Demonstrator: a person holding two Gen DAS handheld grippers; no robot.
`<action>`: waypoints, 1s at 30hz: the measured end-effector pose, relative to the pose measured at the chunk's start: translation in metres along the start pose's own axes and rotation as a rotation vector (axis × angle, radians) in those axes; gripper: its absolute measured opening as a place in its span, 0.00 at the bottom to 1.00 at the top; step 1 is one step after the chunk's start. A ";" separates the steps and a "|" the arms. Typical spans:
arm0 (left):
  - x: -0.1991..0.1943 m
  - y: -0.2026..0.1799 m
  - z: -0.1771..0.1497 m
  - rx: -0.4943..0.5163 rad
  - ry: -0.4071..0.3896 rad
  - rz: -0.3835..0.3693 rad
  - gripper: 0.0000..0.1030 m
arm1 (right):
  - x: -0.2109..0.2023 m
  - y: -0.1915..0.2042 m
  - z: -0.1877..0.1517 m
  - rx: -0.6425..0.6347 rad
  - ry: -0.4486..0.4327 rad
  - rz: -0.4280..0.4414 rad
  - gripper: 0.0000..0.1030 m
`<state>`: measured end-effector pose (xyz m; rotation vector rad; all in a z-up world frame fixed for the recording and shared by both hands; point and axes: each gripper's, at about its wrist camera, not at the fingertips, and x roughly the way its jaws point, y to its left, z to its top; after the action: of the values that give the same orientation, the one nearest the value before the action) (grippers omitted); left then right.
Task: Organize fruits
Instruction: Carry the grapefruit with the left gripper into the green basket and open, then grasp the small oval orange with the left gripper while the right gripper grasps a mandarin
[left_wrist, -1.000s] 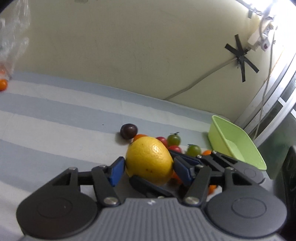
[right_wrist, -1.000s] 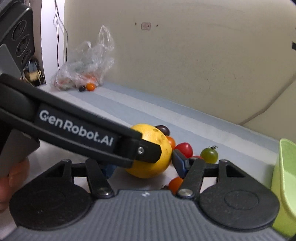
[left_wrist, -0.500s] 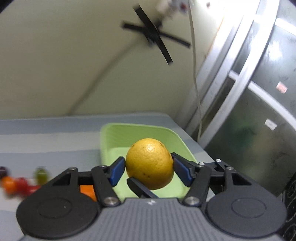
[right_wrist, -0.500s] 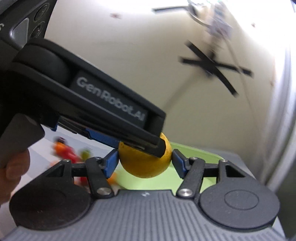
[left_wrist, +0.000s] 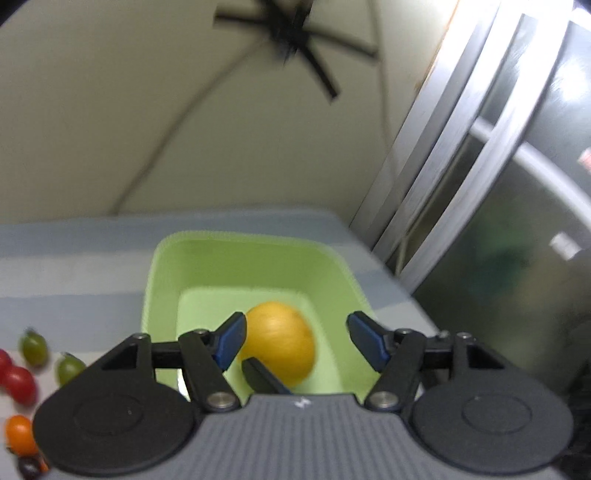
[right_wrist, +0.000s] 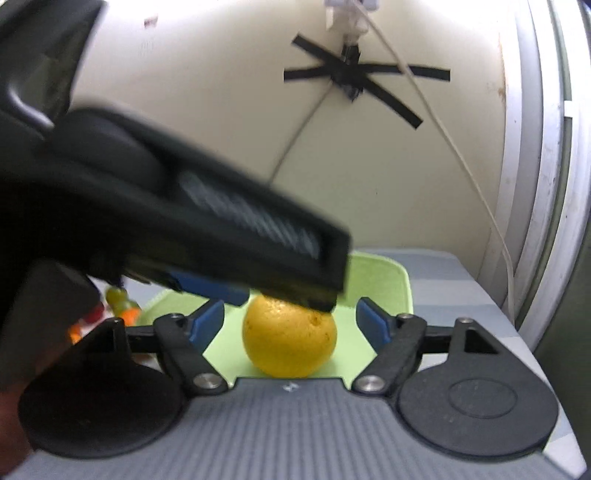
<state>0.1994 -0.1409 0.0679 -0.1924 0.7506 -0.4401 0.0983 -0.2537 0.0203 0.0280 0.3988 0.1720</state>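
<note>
Orange (right_wrist: 290, 341), round and pitted, sits in green plastic tub (left_wrist: 162, 280) near the table's far corner. Both tools, left tool (left_wrist: 295, 341) and right tool (right_wrist: 291, 323), just opened, pads clear. Only left view shows small tomatoes (left_wrist: 18, 380).

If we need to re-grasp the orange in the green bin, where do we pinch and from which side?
Pinch the orange across its widest middle, coming from above. It is round with no handle or stem, so only the equator gives both pads purchase. It sits low in the green bin, whose walls probably block a level approach. Both the left gripper and right gripper have just opened off it.
</note>
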 end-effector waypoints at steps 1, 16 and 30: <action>-0.019 0.000 0.000 0.009 -0.043 0.003 0.62 | -0.009 0.008 0.000 0.004 -0.026 0.005 0.78; -0.244 0.113 -0.155 -0.042 -0.263 0.430 0.72 | -0.061 0.044 -0.020 0.070 -0.404 0.056 1.00; -0.199 0.122 -0.199 -0.044 -0.137 0.330 0.74 | -0.089 0.099 -0.055 0.104 -0.041 0.136 1.00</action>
<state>-0.0285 0.0556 0.0080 -0.1353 0.6432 -0.0959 -0.0199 -0.1719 0.0102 0.1612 0.3650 0.2842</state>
